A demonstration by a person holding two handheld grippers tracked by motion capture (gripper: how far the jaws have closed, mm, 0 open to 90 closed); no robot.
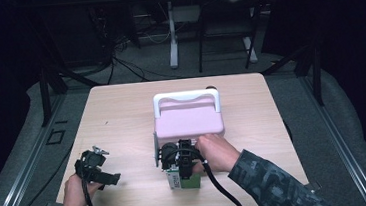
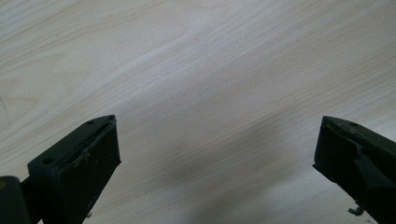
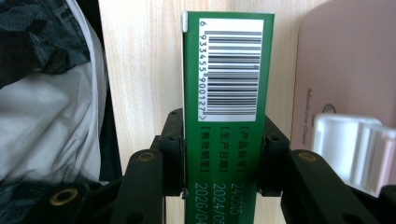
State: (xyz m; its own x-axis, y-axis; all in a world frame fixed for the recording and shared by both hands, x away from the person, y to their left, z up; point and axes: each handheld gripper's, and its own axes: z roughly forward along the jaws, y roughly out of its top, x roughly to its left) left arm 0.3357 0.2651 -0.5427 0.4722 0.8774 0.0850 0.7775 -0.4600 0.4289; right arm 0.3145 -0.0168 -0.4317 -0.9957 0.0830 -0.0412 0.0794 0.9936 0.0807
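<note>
Green box (image 3: 224, 116) reads 6933455900127, 240515, 2024/05.

Left tool (image 1: 108, 178) low over table, jaws wide apart — right tool (image 1: 184, 175) clamped, pointing toward person

The green box (image 3: 224, 116) runs off the bottom edge, cutting its printed date short at 2026/04.
</note>
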